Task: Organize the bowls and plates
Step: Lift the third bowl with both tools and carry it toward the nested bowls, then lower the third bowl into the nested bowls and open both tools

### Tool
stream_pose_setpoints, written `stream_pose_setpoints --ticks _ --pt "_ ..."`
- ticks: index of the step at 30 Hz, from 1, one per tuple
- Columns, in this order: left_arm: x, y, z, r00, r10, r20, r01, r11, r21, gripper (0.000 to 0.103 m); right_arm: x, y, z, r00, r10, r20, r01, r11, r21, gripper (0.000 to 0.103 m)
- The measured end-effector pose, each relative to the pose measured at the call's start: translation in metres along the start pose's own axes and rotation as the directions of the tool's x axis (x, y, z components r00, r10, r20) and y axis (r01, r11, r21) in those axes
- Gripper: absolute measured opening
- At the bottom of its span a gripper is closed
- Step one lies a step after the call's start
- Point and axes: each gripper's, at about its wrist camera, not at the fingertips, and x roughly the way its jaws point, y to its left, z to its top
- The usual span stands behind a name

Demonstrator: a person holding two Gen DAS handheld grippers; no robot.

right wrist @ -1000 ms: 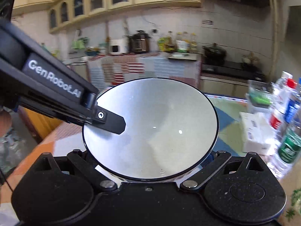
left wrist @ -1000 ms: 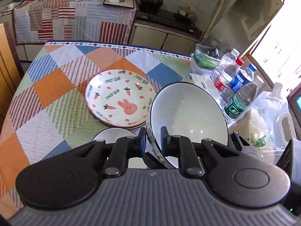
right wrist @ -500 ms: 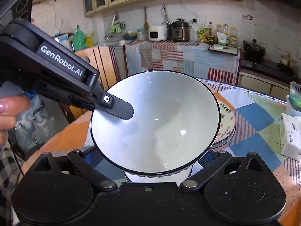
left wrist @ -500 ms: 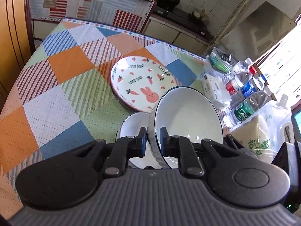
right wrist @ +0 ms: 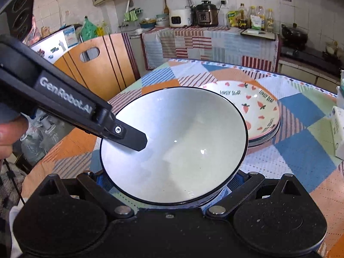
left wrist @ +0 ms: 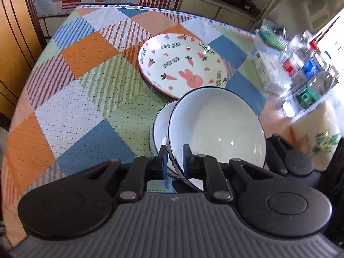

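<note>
My left gripper [left wrist: 174,161] is shut on the near rim of a white bowl with a dark rim [left wrist: 217,129], held tilted just above a second white bowl [left wrist: 160,122] on the table. The held bowl fills the right wrist view [right wrist: 174,146], with my left finger [right wrist: 129,136] inside its rim. My right gripper has its fingers spread wide under the bowl's sides; its tips are hidden. A stack of bunny-and-carrot plates [left wrist: 182,64] lies just beyond the bowls and also shows in the right wrist view [right wrist: 258,107].
The patchwork tablecloth [left wrist: 86,99] covers the table. Water bottles [left wrist: 309,71], a tissue pack [left wrist: 264,68] and a bag stand along the right edge. A wooden chair [right wrist: 96,68] stands at the far left. A kitchen counter [right wrist: 210,40] runs behind.
Both grippers have moved down and left with the bowl. It now hangs right over the second bowl, closer to the table, and the view tilts further downward.
</note>
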Motion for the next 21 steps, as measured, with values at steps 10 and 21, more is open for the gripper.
stream_pose_setpoints --ticks 10,21 --pt "0.015 -0.011 -0.001 0.992 0.119 -0.043 -0.116 0.99 0.078 0.013 0.014 0.002 0.0 0.999 -0.002 -0.048 0.001 1.0 -0.02 0.1" --pt "0.026 0.0 -0.001 0.99 0.121 -0.068 -0.12 0.992 0.027 0.013 0.022 0.018 0.0 0.991 -0.104 -0.08 0.091 0.985 -0.149 0.1"
